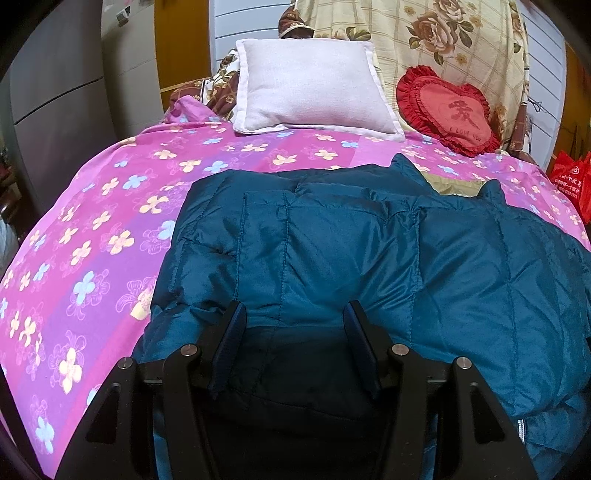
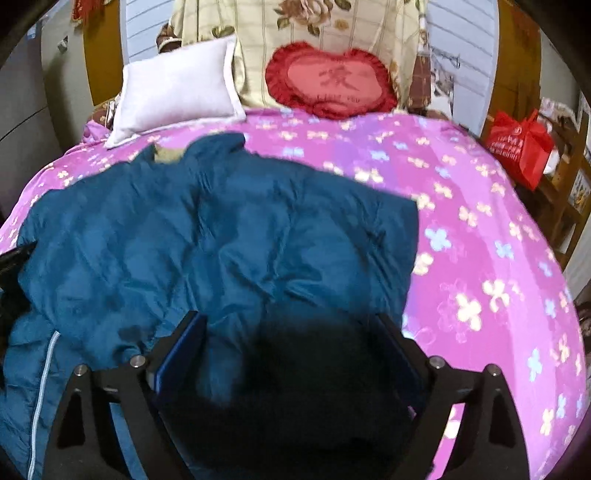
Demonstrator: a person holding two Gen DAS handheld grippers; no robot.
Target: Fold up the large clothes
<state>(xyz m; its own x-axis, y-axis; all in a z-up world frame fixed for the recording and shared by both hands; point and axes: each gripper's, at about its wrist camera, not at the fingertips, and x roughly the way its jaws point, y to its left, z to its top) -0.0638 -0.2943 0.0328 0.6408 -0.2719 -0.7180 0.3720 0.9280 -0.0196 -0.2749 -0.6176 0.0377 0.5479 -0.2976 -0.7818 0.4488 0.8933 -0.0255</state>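
Note:
A teal quilted puffer jacket (image 1: 369,258) lies spread on the pink flowered bed cover (image 1: 92,221). It also shows in the right wrist view (image 2: 221,240), with its white zipper (image 2: 46,369) at the near left edge. My left gripper (image 1: 295,314) is open, its fingers standing over the jacket's near left part with fabric between them. My right gripper (image 2: 291,325) is open wide over the jacket's near right part, close to its right edge. Neither is closed on the fabric.
A white pillow (image 1: 314,85) and a red heart cushion (image 1: 447,110) lean at the head of the bed against a floral quilt (image 1: 424,33). A red bag (image 2: 521,144) stands beside the bed on the right. Grey cabinets (image 1: 55,110) are on the left.

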